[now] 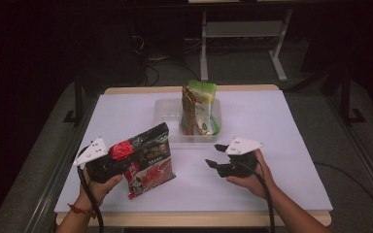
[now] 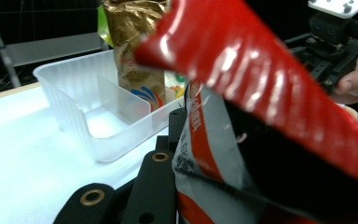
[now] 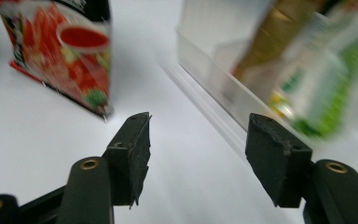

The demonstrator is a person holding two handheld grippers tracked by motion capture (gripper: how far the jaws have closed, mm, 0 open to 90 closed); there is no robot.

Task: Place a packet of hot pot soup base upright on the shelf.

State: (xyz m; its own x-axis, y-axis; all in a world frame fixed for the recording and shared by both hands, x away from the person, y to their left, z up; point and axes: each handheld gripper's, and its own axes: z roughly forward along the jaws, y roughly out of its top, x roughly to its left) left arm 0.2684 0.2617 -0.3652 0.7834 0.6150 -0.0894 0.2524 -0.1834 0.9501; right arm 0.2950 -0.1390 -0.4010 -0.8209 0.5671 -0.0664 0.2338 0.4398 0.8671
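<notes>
Dark room all around, and up front your white-covered table (image 1: 272, 121) with its wooden edge running along the near side. Nearest the camera, your 2 forearms come in from the bottom, a red band on your left wrist. Your left hand (image 1: 97, 187) carries the left gripper (image 1: 108, 164), and its jaws are clamped on the top edge of a red and black snack bag (image 1: 145, 160), which hangs tilted with its lower corner close to the table surface; whether it touches, you cannot tell from above. From the left gripper view that bag (image 2: 261, 116) looms right over the jaws, glossy red seal on top, grey and red print below.

Over on the other side, your right hand (image 1: 252, 174) holds the right gripper (image 1: 217, 156) just above the table, near the front wall of the bin. Its jaws stand wide apart with nothing between them, and the right gripper view confirms it: right gripper (image 3: 196, 154) spread over bare white surface, the bag (image 3: 65, 51) off to 1 side, the bin wall on the other.

Farther back sits the clear plastic bin (image 1: 167, 121), and 2 packets stand upright in its right part: a gold-brown packet (image 1: 189, 111) and, just beside it, a green and white packet (image 1: 205, 104). Beyond the table, white frame legs (image 1: 243, 43) and cables on the floor.
</notes>
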